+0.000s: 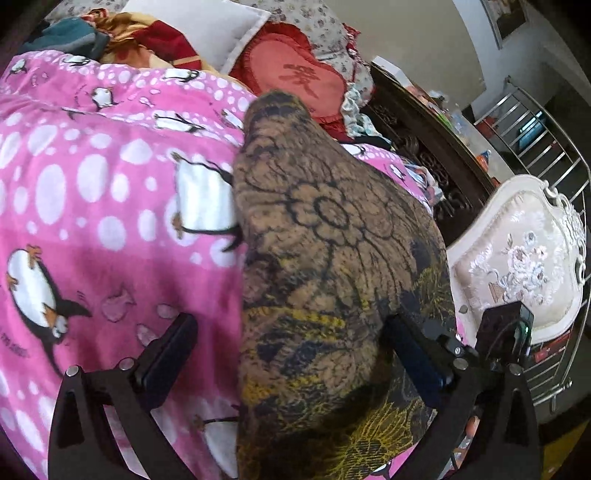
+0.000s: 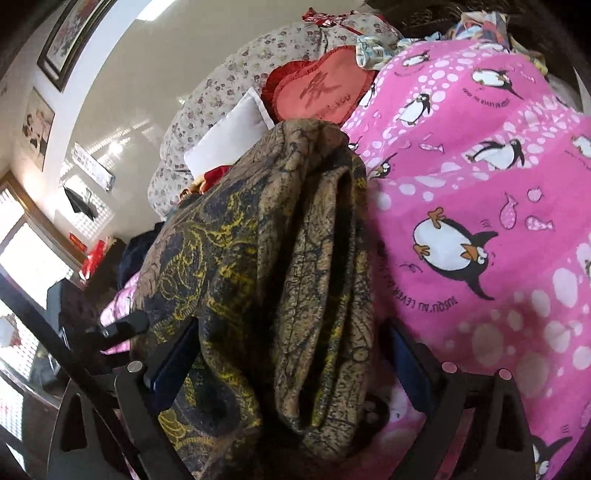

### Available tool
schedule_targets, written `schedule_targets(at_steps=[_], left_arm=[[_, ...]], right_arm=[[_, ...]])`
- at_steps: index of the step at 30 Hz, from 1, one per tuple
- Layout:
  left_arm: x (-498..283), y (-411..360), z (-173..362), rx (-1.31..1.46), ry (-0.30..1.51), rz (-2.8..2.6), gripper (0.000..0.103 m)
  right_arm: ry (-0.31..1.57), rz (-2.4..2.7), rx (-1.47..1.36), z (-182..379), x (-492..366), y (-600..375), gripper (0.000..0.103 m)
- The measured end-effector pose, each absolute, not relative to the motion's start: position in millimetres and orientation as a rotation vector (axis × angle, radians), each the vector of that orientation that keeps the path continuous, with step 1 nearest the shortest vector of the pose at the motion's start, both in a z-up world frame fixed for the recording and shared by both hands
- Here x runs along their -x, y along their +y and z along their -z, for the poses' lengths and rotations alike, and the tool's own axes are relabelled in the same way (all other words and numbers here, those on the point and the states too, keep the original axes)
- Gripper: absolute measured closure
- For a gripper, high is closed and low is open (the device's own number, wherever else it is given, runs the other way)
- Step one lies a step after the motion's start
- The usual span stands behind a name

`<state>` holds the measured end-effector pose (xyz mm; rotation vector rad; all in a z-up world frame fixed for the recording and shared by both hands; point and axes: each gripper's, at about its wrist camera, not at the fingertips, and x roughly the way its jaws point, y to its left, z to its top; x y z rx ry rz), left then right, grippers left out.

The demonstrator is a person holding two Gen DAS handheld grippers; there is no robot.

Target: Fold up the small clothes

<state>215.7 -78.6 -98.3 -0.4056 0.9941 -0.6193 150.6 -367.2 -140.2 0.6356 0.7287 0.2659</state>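
A brown and black patterned garment (image 1: 325,258) with yellow threads lies folded in a long bundle on a pink penguin blanket (image 1: 110,192). My left gripper (image 1: 291,343) is open wide around its near end. The left finger (image 1: 173,343) stands clear of the cloth over the blanket, and the right finger (image 1: 413,350) lies against the cloth's edge. In the right wrist view the same garment (image 2: 280,258) shows thick folds. My right gripper (image 2: 291,354) is open around them, its left finger (image 2: 173,358) beside the cloth and its right finger (image 2: 406,358) just apart from it.
A red heart cushion (image 1: 295,77), a white pillow (image 1: 207,26) and a flowered quilt (image 2: 229,85) are piled behind the garment. A cream upholstered chair back (image 1: 517,258), a metal rack (image 1: 546,147) and dark carved furniture (image 1: 424,140) stand to the right of the bed.
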Motion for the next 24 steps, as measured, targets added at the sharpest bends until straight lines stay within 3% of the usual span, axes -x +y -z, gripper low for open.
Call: schedule_targets(at_steps=[7,8,9,10,11,13,14,17,24], left_arm=[[-213,-83,101,0.372,0.972,0.623,0.0],[-213,-83,101,0.372,0.97,0.629,0.0],[-212,-82,101,0.368,0.967,0.633,0.009],[-210,-82,100,0.368,0.963,0.636,0.023],[-210,-82,100,0.379,0.976,0.673,0.053],[-207,-82,97,0.386,0.982,0.671,0.06],[-205,-82,94,0.375,0.977,0.671,0.069],[-198,-76,83,0.37,0.972,0.661,0.075],[-162,-39,31,0.318,0.919,0.622,0.076]], right_arm=[[0.738,-0.261,-0.619,138,-152,-363,0.005],[0.745,-0.249,-0.597,136,-152,-360,0.013],[0.748,-0.254,-0.568,132,-151,-355,0.022],[0.743,-0.276,-0.541,127,-149,-348,0.05],[0.738,-0.281,-0.494,119,-146,-339,0.059],[0.733,-0.226,-0.351,103,-140,-319,0.066],[0.731,-0.22,-0.306,97,-138,-310,0.069],[0.729,-0.237,-0.305,79,-136,-301,0.072],[0.711,-0.341,-0.358,49,-112,-280,0.073]])
